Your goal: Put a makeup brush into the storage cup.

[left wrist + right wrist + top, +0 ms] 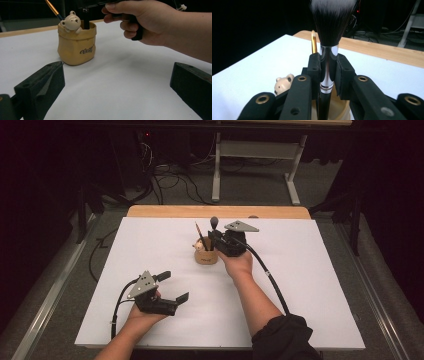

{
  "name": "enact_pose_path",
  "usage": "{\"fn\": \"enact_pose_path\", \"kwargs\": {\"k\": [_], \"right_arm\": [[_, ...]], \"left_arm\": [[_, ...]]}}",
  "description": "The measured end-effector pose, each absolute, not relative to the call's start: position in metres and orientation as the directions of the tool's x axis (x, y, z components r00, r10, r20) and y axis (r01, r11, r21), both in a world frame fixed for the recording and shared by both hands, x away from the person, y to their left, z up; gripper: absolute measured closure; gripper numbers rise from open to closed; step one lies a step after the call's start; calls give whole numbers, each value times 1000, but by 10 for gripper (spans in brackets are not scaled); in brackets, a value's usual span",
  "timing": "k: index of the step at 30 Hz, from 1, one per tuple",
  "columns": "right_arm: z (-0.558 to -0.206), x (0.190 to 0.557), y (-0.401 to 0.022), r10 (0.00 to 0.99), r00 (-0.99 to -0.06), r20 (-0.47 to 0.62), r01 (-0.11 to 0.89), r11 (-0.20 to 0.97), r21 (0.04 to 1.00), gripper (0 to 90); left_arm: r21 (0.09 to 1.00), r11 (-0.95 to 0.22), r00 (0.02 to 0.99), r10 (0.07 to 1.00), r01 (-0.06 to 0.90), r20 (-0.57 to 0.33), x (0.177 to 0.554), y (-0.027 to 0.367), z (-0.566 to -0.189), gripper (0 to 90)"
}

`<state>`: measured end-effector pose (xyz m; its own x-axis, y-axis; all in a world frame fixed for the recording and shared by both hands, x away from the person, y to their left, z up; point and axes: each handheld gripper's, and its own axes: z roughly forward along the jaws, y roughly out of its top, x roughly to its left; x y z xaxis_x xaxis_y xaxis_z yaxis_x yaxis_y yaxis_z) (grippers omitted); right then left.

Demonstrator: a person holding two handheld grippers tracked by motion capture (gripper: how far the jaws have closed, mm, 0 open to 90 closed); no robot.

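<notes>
Right gripper (328,75), jaws clamped on the makeup brush (327,62) at its ferrule with the handle down inside the bear pot (76,43); left gripper (170,287) idle, jaws wide; risk: a tilted handle catches the rim and tips the unsteadied pot.

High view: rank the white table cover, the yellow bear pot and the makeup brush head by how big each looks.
1. White table cover, by far the largest.
2. Yellow bear pot, small.
3. Makeup brush head, smallest, a dark tuft above the right tongs, which are shut on the brush's handle.
</notes>
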<state>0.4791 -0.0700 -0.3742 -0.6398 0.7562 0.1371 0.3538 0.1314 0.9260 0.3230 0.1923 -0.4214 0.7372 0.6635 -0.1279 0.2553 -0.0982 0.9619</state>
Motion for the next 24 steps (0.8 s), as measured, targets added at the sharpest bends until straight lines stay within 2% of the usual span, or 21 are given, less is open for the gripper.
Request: {"fn": "enact_pose_path", "kwargs": {"k": [6, 7, 8, 11, 14, 17, 24], "right_arm": [[-378, 479, -69, 756, -639, 142, 371, 141, 918, 775], [-376, 479, -69, 750, -644, 150, 365, 130, 922, 709], [-373, 479, -70, 747, -645, 158, 362, 117, 925, 602], [-370, 480, -72, 750, -636, 182, 376, 95, 922, 408], [-370, 481, -74, 755, -629, 186, 386, 96, 918, 318], [-371, 481, -75, 756, -628, 182, 393, 106, 914, 266], [-369, 477, -75, 753, -634, 175, 384, 111, 917, 211]], "left_arm": [[962, -98, 739, 661, 254, -128, 323, 192, -421, 1], [962, -103, 740, 661, 253, -124, 323, 192, -421, 1], [962, -103, 741, 660, 253, -124, 323, 192, -421, 1], [962, -104, 741, 660, 252, -123, 323, 192, -421, 1], [962, -105, 741, 661, 252, -122, 323, 192, -422, 1], [962, -102, 739, 662, 252, -124, 323, 192, -421, 1], [961, -103, 737, 664, 258, -127, 324, 192, -422, 1]]}}
